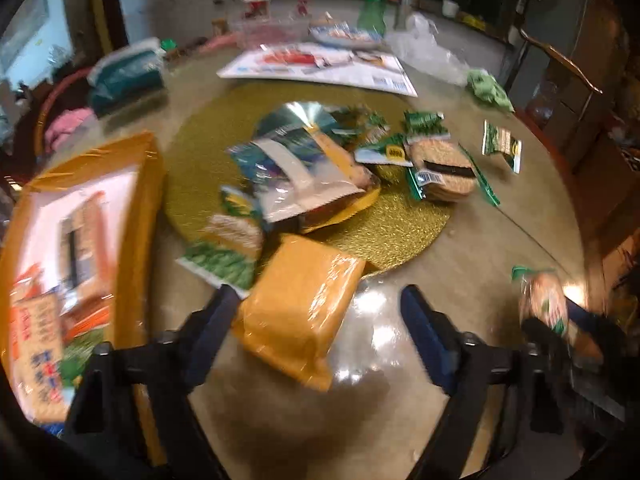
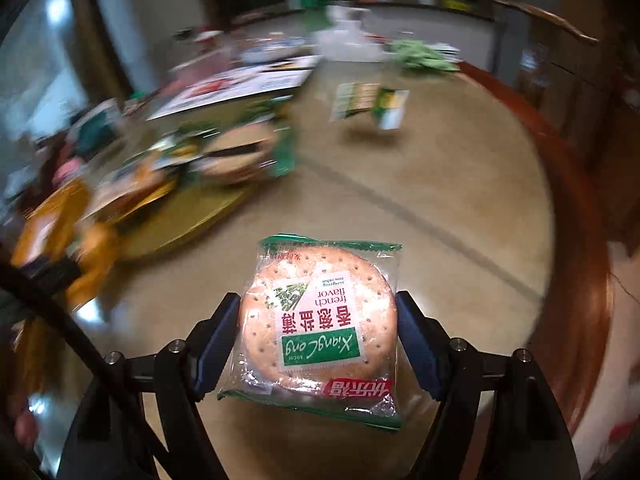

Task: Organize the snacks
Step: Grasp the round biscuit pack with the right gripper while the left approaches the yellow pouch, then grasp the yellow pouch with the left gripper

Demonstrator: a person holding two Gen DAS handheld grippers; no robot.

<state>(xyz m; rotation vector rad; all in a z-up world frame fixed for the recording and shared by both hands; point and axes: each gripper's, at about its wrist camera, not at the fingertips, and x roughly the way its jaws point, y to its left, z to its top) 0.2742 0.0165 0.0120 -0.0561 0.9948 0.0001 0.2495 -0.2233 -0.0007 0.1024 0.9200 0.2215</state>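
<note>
Gripping cracker packet (image 2: 318, 330) | right gripper (image 2: 316, 336) | label: "XiangLong", "french flavor"

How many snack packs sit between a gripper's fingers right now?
2. An orange pack sits between the fingers of the open left gripper; a round cracker packet is clamped in the right gripper.

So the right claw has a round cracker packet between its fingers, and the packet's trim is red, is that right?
Not quite. The right wrist view shows the round cracker packet between the right claw fingers, but its trim is green, not red.
</note>
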